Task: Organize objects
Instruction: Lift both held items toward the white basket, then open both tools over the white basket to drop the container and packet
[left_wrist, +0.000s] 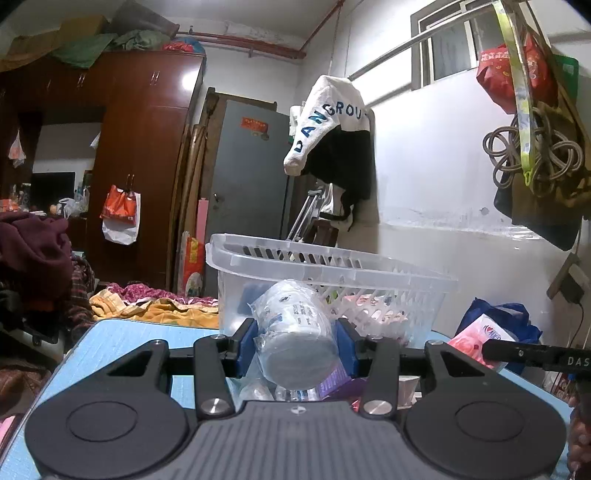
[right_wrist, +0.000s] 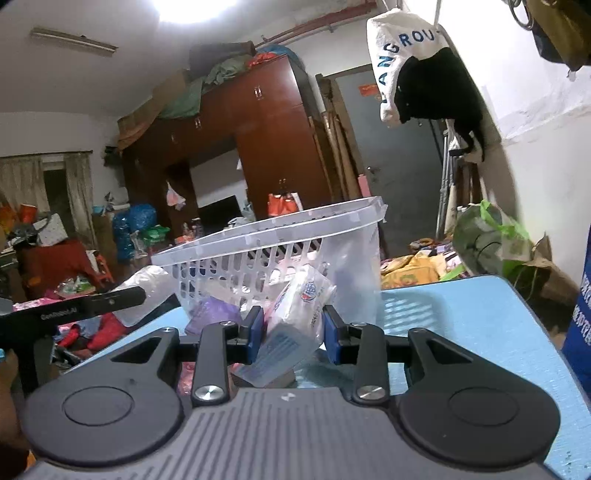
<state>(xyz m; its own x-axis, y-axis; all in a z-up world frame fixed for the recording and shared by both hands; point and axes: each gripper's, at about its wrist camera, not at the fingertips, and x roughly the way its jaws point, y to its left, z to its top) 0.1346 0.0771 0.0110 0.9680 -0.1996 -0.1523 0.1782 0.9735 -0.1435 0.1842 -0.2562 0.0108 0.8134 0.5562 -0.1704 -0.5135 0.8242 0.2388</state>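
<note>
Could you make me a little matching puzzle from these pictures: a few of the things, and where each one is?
Things:
1. wrapped white roll
2. white packet
3. clear basket
4. white and black garment

Places:
A. hanging from a rail by the wall
B. standing on the blue table
C. gripped in the left tongs
D. gripped in the right tongs

Pairs: 1-C, 2-D, 3-B, 4-A
</note>
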